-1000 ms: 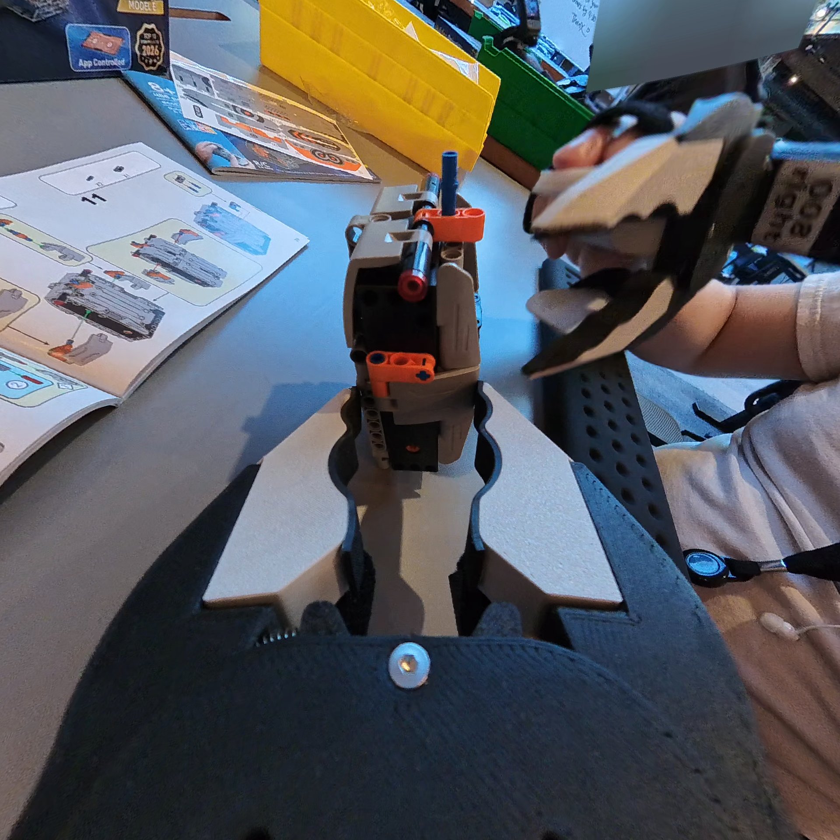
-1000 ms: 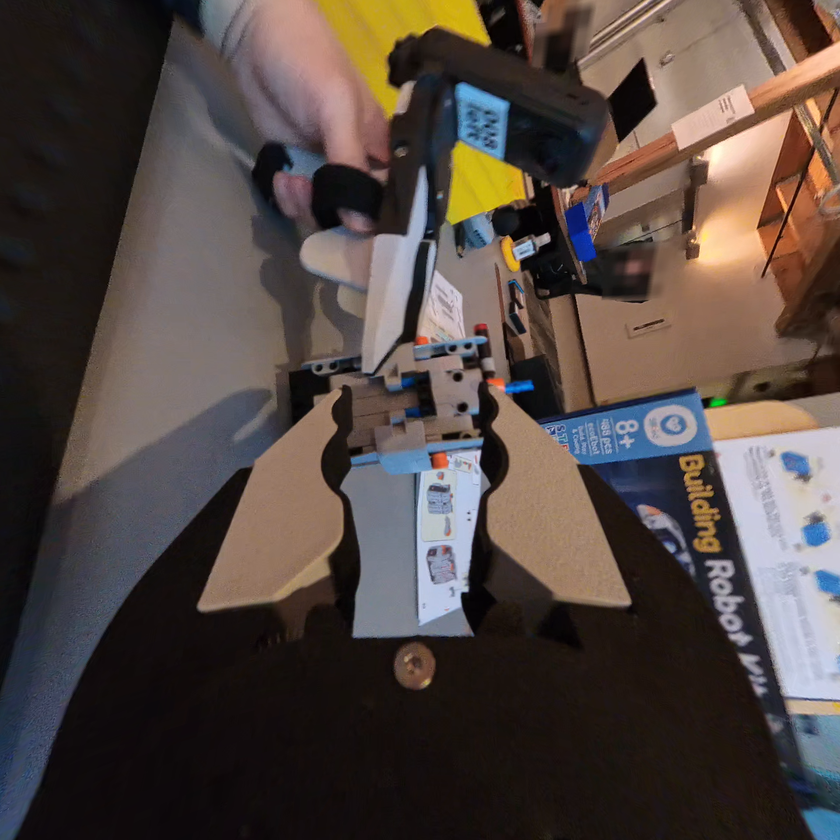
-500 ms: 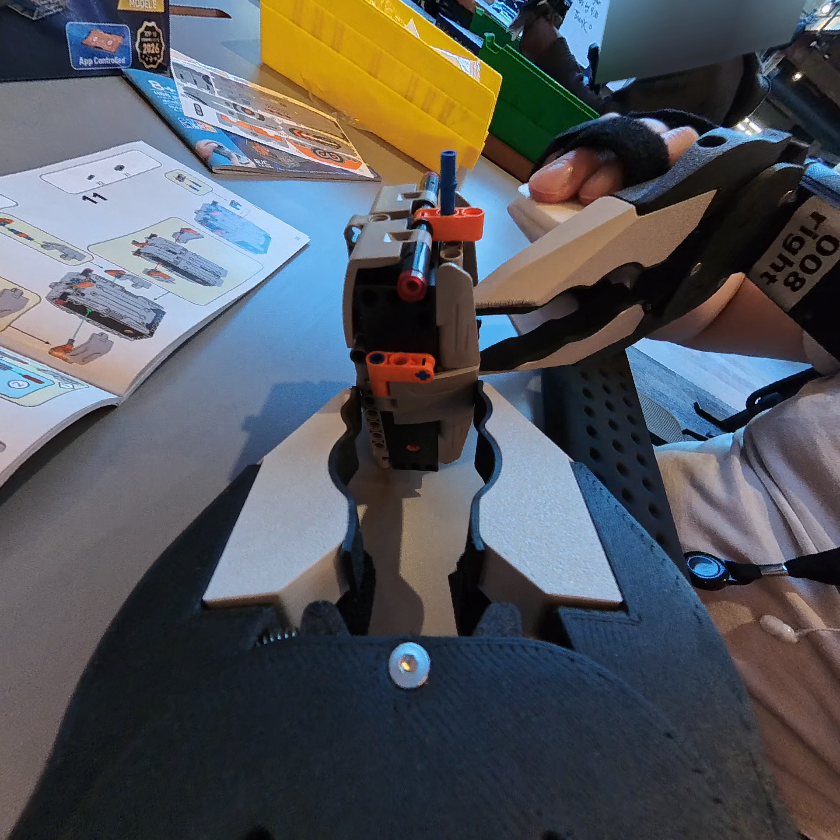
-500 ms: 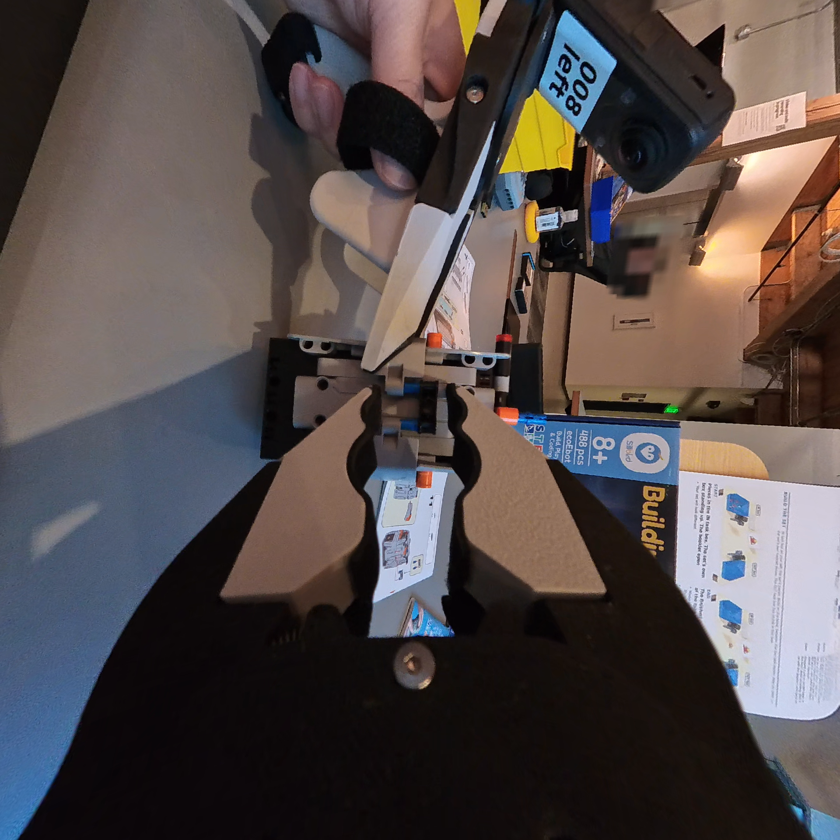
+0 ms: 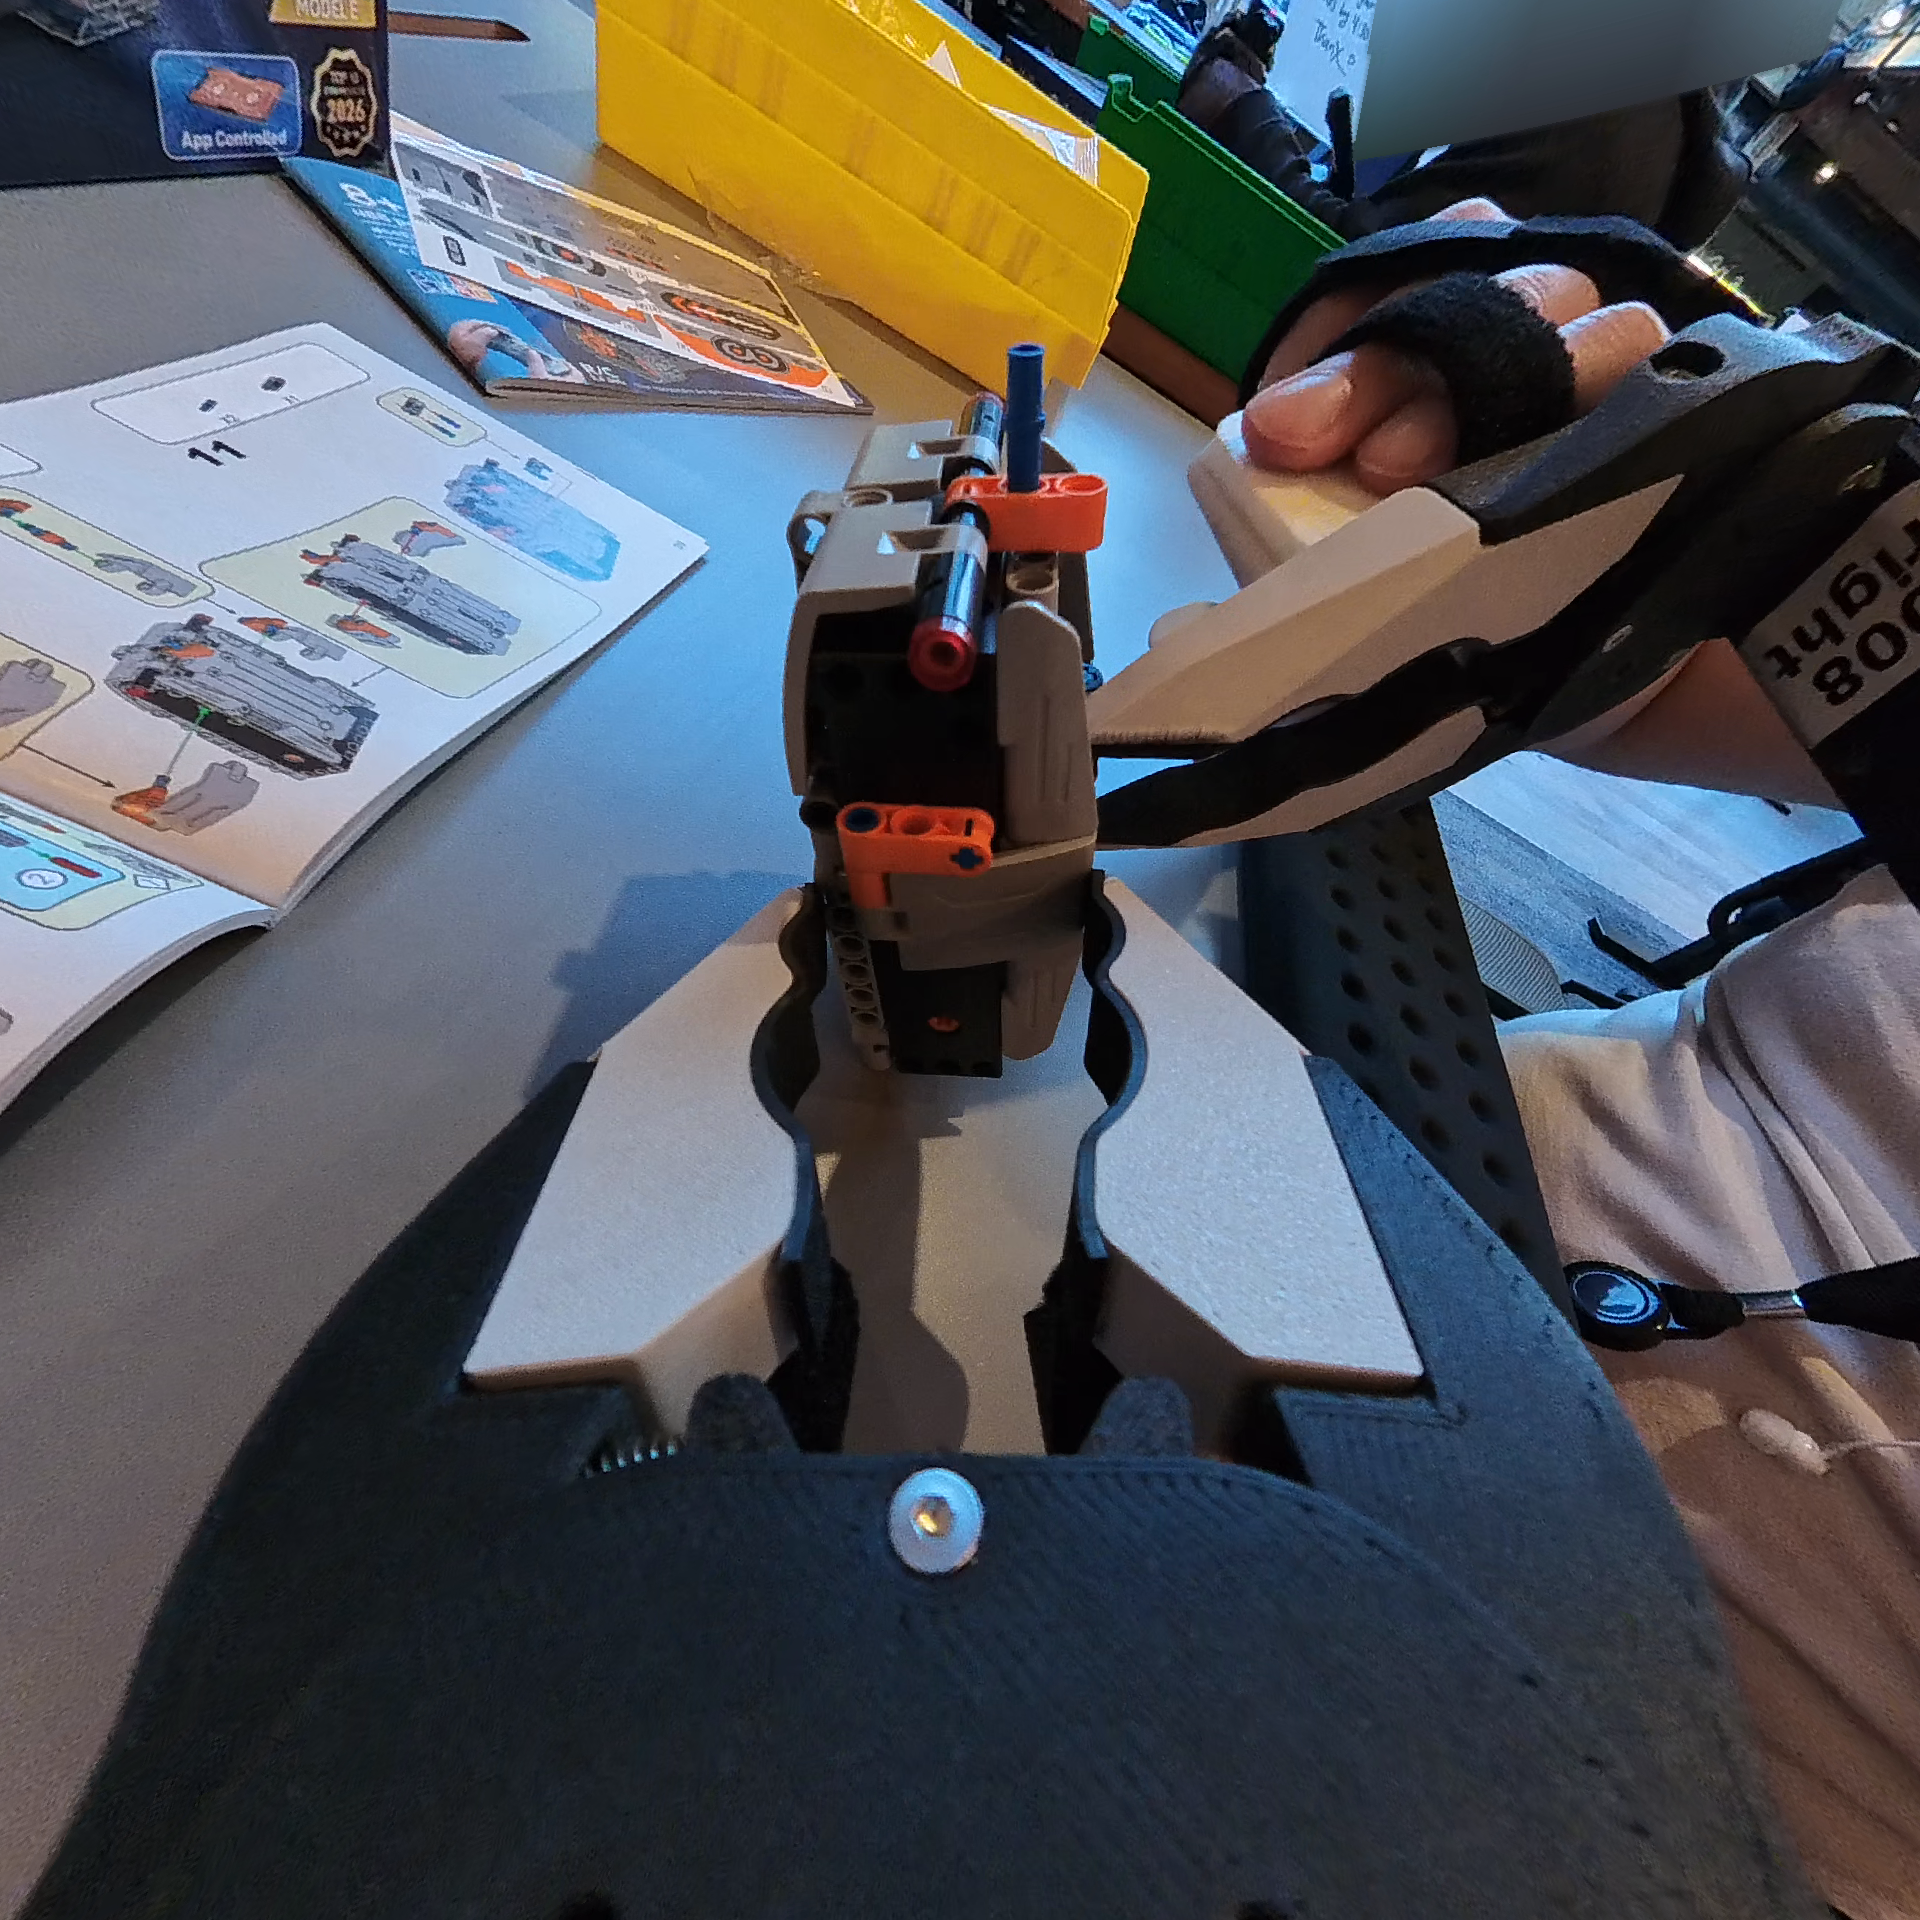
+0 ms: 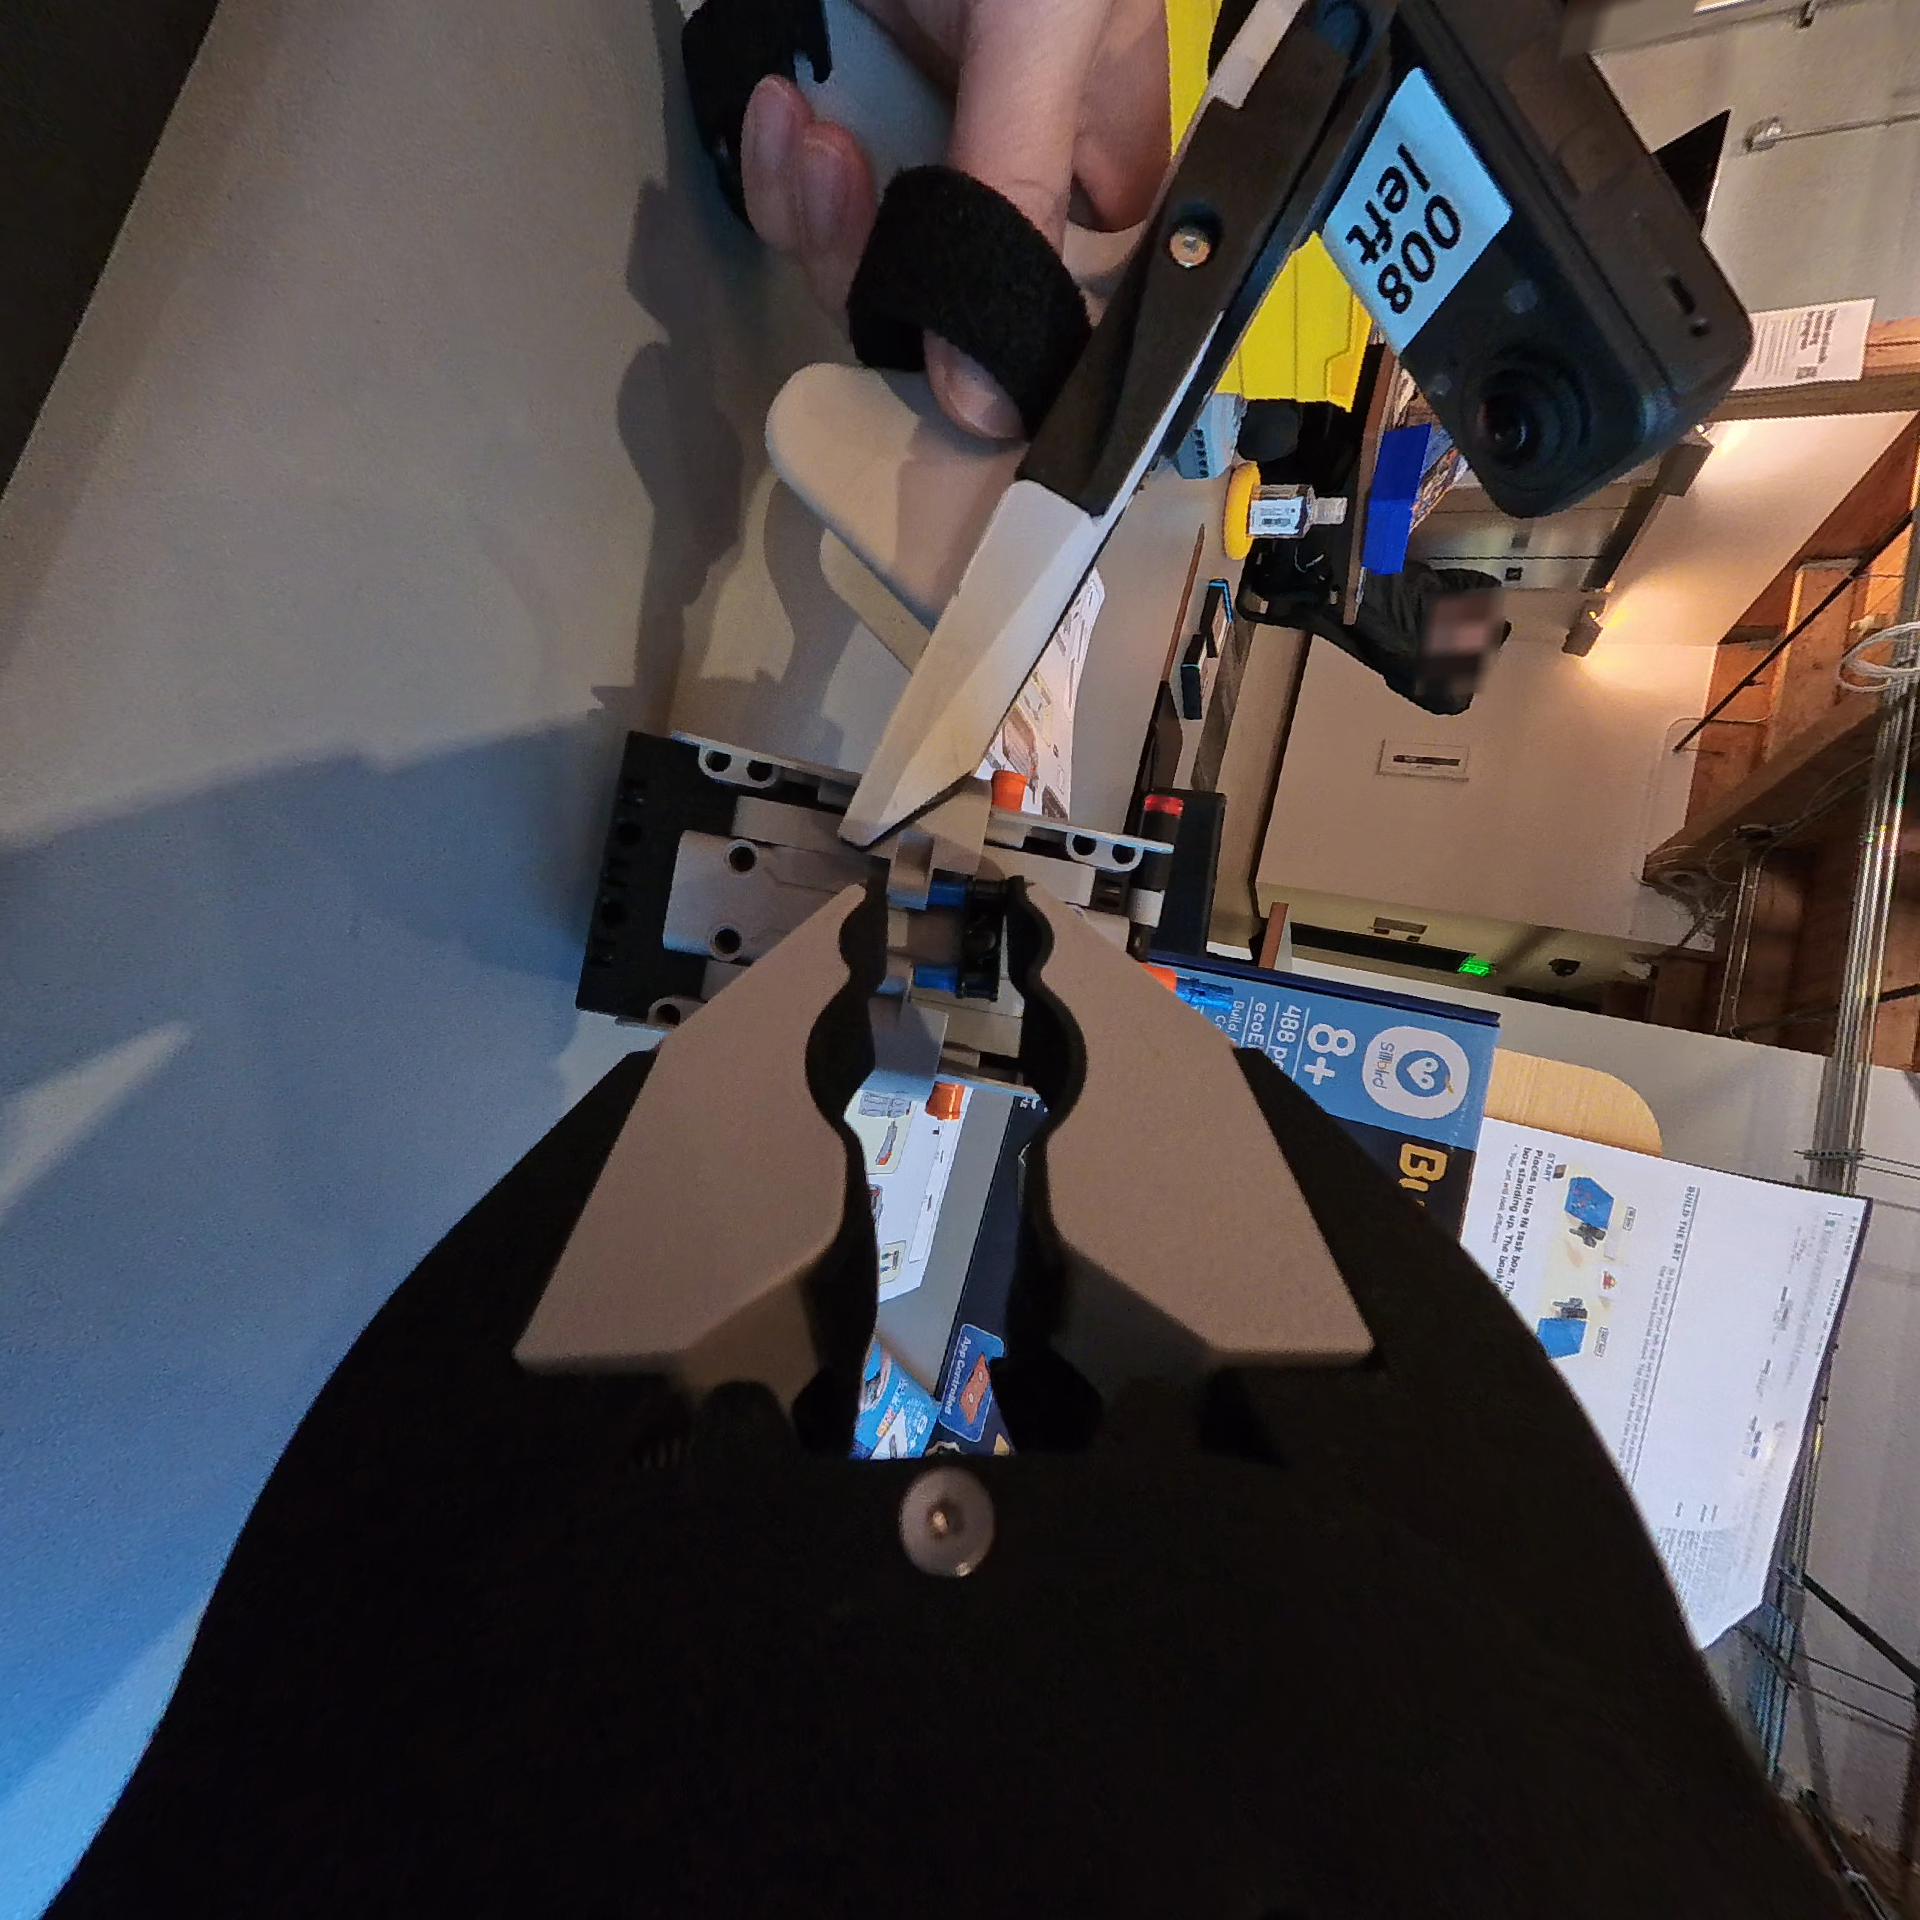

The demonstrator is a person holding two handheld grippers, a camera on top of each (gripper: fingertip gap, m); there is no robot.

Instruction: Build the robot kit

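Two grippers grasp one partly built brick model (image 5: 940, 748): left gripper (image 5: 945, 935) clamps its base, right gripper (image 6: 940, 925) pinches its side; the surface (image 5: 644, 748) lies beneath.

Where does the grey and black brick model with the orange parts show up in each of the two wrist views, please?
Left wrist view: the brick model stands upright at centre, clamped low by the left gripper; the right gripper meets its right side.
Right wrist view: the model lies sideways just above centre, at the right gripper's tips.
Shared landmark: the dark blue box.
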